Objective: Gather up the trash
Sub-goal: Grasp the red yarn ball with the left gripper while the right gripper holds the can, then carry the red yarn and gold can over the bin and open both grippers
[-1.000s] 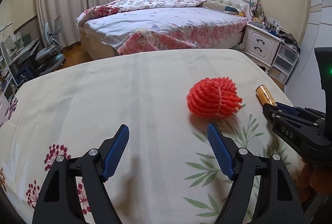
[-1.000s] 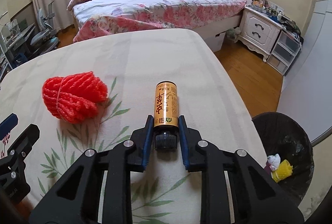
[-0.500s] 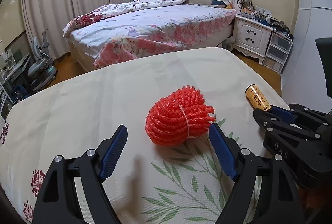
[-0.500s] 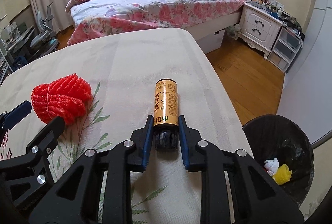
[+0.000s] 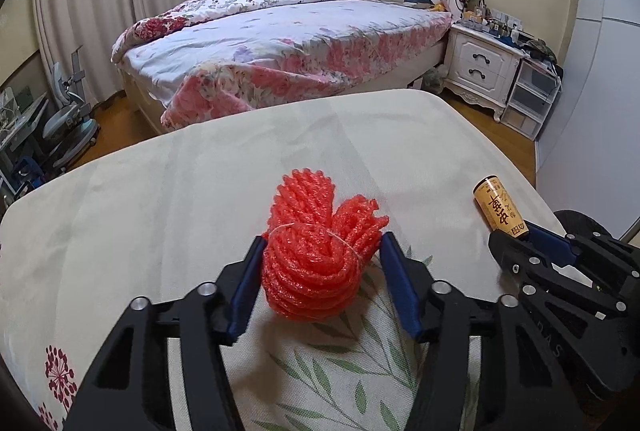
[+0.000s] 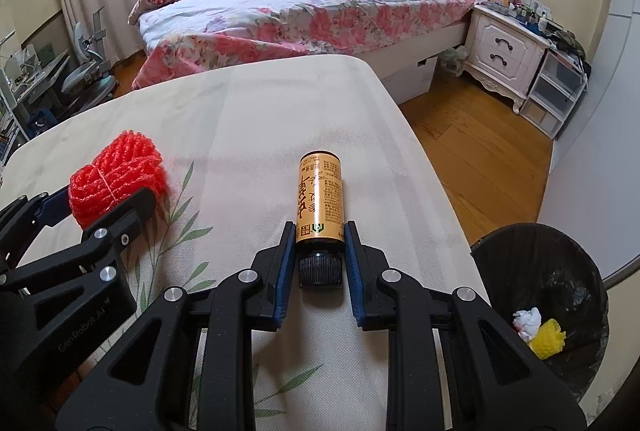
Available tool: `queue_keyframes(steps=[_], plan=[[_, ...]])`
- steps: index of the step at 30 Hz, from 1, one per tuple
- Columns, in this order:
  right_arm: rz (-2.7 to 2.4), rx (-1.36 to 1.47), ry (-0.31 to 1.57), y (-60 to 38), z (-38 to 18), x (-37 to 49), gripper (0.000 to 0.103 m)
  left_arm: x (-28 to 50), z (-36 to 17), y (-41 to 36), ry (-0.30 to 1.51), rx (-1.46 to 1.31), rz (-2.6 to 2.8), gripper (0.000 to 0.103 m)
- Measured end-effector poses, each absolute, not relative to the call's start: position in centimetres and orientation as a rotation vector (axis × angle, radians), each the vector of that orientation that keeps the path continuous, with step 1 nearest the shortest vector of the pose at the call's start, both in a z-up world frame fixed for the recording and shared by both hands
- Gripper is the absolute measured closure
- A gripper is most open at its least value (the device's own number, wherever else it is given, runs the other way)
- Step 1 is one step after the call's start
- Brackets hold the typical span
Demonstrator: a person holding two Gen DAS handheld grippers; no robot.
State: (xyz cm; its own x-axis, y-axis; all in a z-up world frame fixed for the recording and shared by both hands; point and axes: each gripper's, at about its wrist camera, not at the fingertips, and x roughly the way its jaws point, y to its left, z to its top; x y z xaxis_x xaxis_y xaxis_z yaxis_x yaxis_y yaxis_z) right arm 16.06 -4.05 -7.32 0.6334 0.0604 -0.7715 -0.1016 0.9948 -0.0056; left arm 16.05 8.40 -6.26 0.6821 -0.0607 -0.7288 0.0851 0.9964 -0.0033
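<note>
Bedroom tabletop [image 5: 200, 191], cloth-covered. Your left tool [image 5: 322, 251] has just been closing around the red net [image 5: 320, 251], which may spring free. Right tool [image 6: 318, 249] clamps the bottle [image 6: 320, 191] near its cap; it could pivot before the bin [image 6: 540, 271].

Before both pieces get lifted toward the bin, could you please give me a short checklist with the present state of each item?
1. Right gripper clamped on the bottle, at its cap end: ok.
2. Red foam net between the left gripper fingers: ok.
3. Left jaws, just closing, pressing the net on both sides: cannot tell.
4. Bin open, with room: ok.
5. Bottle and net off the tablecloth: not ok.
</note>
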Motion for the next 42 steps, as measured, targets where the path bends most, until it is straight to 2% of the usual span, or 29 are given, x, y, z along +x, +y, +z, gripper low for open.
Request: queue_keyframes(steps=[8,28,42], plan=[[0.090,-0.050,0.877,-4.1,-7.3,16.1,0.080,15.7,-6.1,8.4,0.811,0.020,-0.076,0.056],[0.074,-0.069,0.853,-4.5,-7.0,9.4,0.080,9.6,-5.6,8.4,0.782,0.024,-0.067,0.056],[0.020,-0.025,0.791,-9.0,-5.0,4.1,0.080,5.3,-4.0,4.9,0.719,0.030,-0.146,0.056]])
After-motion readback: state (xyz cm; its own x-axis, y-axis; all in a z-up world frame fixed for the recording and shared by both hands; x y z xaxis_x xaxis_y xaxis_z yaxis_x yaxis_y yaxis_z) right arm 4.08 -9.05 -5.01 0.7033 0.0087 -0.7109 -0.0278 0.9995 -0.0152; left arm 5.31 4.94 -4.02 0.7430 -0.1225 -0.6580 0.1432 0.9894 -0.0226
